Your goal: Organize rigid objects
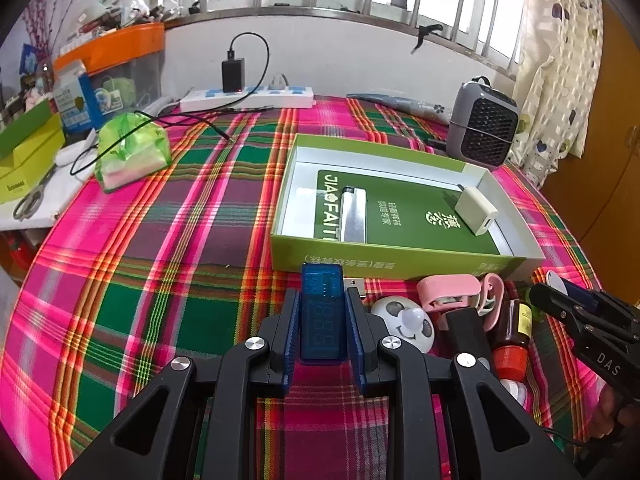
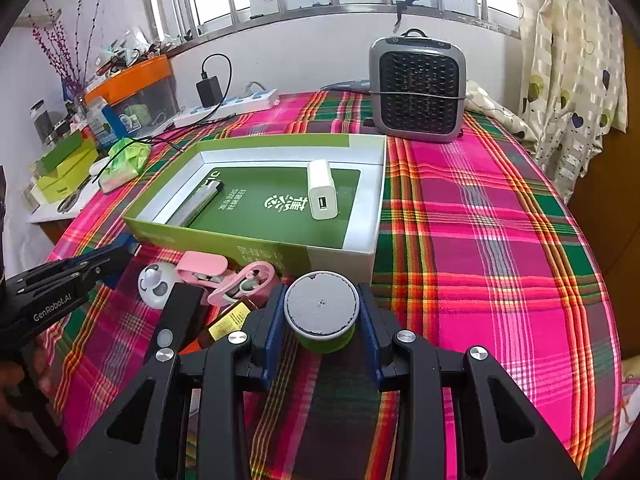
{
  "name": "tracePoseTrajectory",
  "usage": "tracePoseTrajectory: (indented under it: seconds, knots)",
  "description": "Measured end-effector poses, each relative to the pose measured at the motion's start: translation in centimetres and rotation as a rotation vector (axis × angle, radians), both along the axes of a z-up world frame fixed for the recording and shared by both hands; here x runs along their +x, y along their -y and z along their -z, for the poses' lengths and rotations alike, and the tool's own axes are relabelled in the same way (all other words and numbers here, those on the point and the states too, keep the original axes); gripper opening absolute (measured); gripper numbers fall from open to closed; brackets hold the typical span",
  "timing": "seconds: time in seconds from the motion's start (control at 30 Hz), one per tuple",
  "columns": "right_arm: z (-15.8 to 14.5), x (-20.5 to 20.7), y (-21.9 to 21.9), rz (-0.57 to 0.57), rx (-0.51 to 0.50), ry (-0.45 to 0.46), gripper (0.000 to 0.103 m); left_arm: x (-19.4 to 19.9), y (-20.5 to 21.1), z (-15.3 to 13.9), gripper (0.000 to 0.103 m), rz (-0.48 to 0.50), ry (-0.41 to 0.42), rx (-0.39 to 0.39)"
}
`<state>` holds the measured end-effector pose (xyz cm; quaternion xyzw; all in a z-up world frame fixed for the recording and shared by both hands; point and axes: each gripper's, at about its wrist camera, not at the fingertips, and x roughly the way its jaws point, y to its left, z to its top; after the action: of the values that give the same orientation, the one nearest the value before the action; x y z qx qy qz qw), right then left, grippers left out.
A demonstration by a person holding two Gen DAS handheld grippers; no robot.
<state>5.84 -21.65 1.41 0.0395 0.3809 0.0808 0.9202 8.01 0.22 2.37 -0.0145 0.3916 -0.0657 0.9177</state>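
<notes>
My left gripper [image 1: 322, 300] is shut on a blue translucent USB meter [image 1: 322, 312], held just in front of the green open box [image 1: 400, 264]. My right gripper [image 2: 322, 308] is shut on a small round green jar with a grey lid [image 2: 321, 306], near the box's front right corner [image 2: 340, 256]. Inside the box lie a white USB charger [image 2: 321, 194] and a silver lighter [image 2: 198, 204]. A loose pile sits in front of the box: a white panda toy [image 1: 404, 320], a pink stapler [image 1: 450, 290], a brown bottle with a red cap [image 1: 514, 332].
A grey heater [image 2: 418, 90] stands behind the box. A white power strip [image 1: 246, 98] with a black charger lies at the table's back edge. A green plastic bag [image 1: 132, 152] and a cluttered side shelf [image 1: 32, 152] are on the left. The plaid tablecloth [image 2: 480, 240] extends to the right.
</notes>
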Motion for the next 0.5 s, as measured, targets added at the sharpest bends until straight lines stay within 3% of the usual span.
tracePoseTrajectory:
  seconds: [0.5]
  knots:
    - [-1.4, -0.5, 0.2, -0.004, 0.004, 0.030, 0.035, -0.3, 0.5, -1.7, 0.021, 0.022, 0.025, -0.006]
